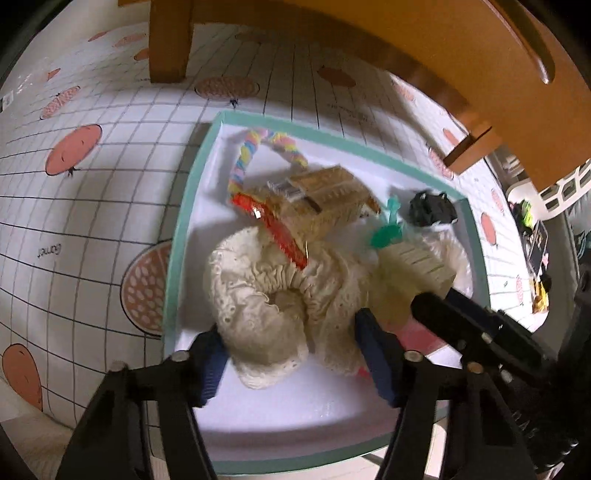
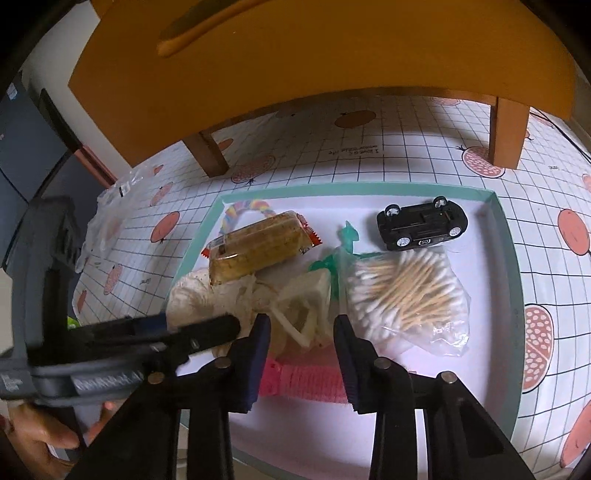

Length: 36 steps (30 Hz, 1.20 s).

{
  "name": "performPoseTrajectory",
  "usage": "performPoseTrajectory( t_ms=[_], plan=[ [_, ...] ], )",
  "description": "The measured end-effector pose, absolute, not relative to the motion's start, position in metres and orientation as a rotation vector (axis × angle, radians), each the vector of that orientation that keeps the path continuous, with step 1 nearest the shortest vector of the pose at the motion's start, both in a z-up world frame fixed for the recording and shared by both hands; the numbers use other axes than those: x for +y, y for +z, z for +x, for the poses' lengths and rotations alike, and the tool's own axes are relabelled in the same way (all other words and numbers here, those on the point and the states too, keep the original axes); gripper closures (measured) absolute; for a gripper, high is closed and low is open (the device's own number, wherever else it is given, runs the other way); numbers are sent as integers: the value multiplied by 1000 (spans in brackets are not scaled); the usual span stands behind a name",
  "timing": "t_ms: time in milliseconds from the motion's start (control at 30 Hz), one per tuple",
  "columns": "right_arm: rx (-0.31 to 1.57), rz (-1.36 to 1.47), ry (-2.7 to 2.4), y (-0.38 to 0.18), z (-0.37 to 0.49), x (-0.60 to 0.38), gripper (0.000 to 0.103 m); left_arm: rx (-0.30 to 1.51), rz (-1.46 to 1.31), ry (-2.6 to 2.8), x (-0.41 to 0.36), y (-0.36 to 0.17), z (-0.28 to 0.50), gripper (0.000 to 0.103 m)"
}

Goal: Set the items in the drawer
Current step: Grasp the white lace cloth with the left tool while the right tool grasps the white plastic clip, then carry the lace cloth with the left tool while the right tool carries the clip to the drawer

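A teal-rimmed white tray (image 1: 192,206) (image 2: 509,258) holds the items. My left gripper (image 1: 291,360) is open, and its blue pads (image 1: 212,365) straddle a cream lace scrunchie (image 1: 266,295) (image 2: 195,295). My right gripper (image 2: 302,354) is open just above a cream plastic clip (image 2: 303,310) (image 1: 417,266) and a pink ruffled piece (image 2: 306,382). Behind lie a wrapped cracker pack (image 2: 255,247) (image 1: 325,199), a rainbow rope (image 1: 243,155) (image 2: 247,206), a teal plastic piece (image 2: 340,254), a bag of cotton swabs (image 2: 406,291) and an upturned black toy car (image 2: 421,221) (image 1: 432,210).
An orange wooden drawer unit (image 2: 295,74) (image 1: 480,55) on short legs (image 1: 170,40) stands over the far side of the tray, its front handle (image 2: 195,33) showing. The tablecloth (image 1: 92,221) has a grid and fruit print. A hand (image 2: 40,443) holds the left gripper's body (image 2: 147,332).
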State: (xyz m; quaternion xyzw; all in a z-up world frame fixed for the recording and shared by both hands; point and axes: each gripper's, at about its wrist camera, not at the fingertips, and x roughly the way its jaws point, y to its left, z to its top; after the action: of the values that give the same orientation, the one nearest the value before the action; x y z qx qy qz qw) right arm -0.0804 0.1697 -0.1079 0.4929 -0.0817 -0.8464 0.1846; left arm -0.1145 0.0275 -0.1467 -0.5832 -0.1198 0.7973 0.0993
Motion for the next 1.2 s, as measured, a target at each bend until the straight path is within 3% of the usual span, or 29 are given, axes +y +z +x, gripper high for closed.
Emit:
performPoseTrajectory(
  t_ms=[167, 233, 333, 633, 1200],
  plan=[
    [-252, 1387, -2392, -109, -82, 171, 71, -310, -1710, 2367, 31, -146, -113, 59],
    [-256, 1387, -2390, -109, -82, 171, 71, -329, -1706, 2348, 30, -147, -113, 73],
    [-275, 1384, -2382, -108, -81, 172, 71, -336, -1692, 2340, 28, -147, -111, 81],
    [-325, 1336, -2405, -94, -74, 181, 71, -399, -1651, 2382, 18, -140, -107, 86],
    [-388, 1275, -2474, -67, -51, 206, 71, -403, -1433, 2493, 18, -79, -67, 87]
  ],
)
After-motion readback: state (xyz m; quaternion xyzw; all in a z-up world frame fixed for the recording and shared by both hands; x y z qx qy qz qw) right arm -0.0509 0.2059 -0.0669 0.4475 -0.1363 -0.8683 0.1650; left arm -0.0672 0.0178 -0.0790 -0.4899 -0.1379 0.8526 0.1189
